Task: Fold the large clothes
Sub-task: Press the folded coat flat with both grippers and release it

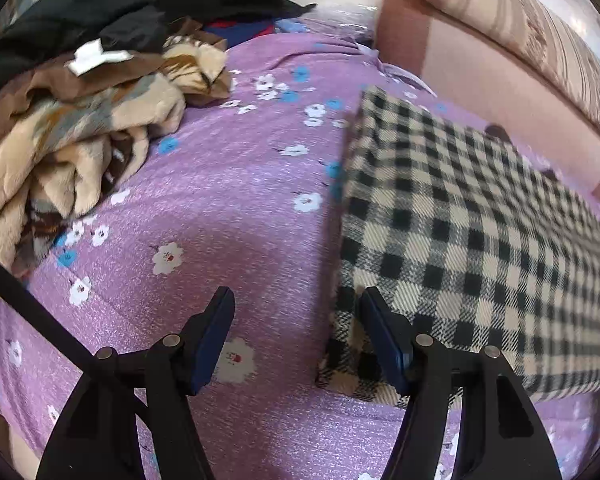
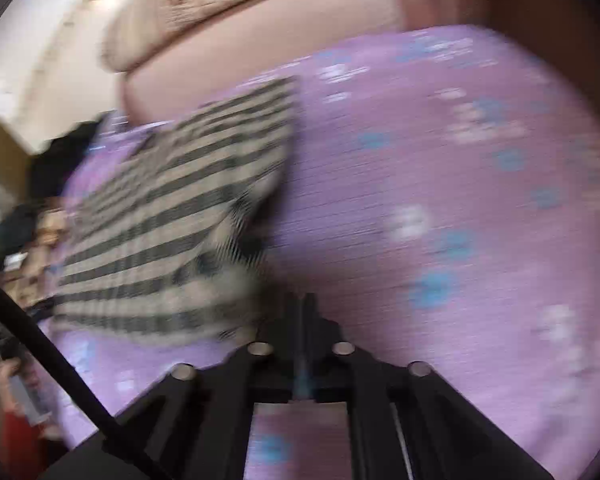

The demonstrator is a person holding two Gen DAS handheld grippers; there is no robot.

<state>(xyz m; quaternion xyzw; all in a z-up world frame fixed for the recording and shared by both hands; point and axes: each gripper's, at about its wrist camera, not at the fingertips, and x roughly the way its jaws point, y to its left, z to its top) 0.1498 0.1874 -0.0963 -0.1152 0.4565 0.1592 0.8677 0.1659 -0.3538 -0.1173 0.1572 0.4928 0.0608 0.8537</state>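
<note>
L gripper [image 1: 296, 344] spread, nothing in it, at near L corner of checked garment [image 1: 460, 240], folded flat on bed [image 1: 228, 208] | R gripper [image 2: 300, 320] pressed together, looks empty, garment to its L | tip: I'd grab both near corners evenly, fold away | R view blurred; far edge hidden; clothes pile [image 1: 80, 100] untouched.

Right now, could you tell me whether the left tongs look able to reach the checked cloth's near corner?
Probably yes: the left tongs stand open just above the checked cloth, with nothing in between.
</note>
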